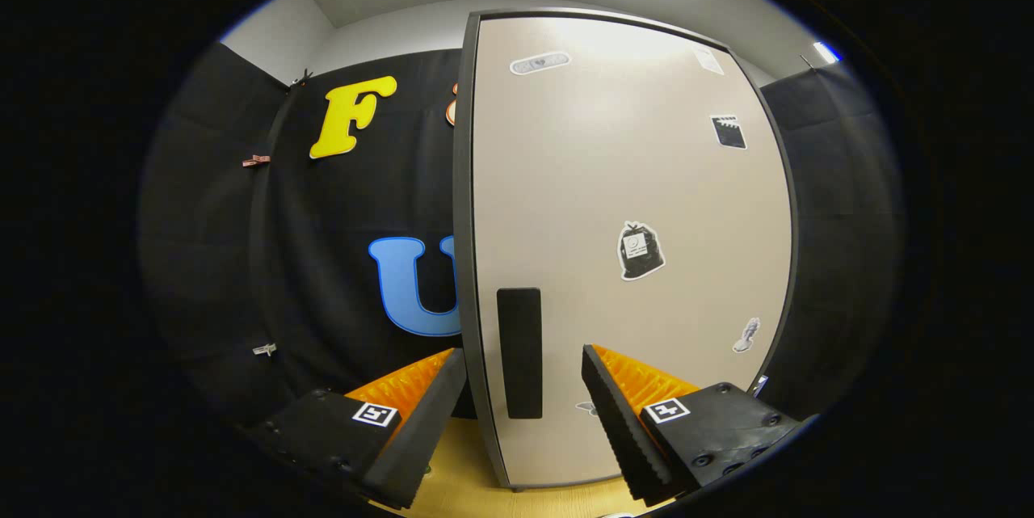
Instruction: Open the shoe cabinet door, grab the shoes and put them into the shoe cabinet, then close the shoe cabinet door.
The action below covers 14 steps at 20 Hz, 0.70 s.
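gripper view: my tongs (523, 409) gape wide, straddling the handle (519, 352) at twelve o'clock; the shoe cabinet door (630, 203) looks shut, everything still ahead.

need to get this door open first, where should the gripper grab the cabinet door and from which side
Grip the black vertical handle near the cabinet door's left edge. It is a tall narrow strip, so come straight on with the fingers either side of it. The gripper is open and already straddles the handle and door edge, which probably suits a pull from that side.
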Available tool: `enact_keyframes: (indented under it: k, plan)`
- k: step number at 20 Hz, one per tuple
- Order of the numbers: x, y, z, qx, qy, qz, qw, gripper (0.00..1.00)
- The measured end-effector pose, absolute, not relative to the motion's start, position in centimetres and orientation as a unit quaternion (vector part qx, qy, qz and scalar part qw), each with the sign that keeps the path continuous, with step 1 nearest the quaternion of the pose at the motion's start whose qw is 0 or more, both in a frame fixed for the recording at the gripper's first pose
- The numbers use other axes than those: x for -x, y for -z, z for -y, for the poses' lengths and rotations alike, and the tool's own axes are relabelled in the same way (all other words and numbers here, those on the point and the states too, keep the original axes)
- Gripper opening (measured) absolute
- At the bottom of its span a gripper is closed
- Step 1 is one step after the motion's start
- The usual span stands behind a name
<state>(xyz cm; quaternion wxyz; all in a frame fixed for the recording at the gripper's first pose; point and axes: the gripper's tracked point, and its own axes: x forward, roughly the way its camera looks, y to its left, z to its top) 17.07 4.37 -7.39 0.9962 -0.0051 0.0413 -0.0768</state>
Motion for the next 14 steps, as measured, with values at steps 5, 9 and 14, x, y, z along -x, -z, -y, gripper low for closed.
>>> enact_keyframes:
  k: [5,9,14]
  plan:
    - [-19.2,8.1,-3.9,0.009,0.091,-0.04,0.995,0.88]
    - [-20.1,8.5,-3.7,0.01,0.097,-0.041,0.994,0.73]
    - [-20.7,8.8,-3.3,0.017,0.105,-0.041,0.993,0.43]
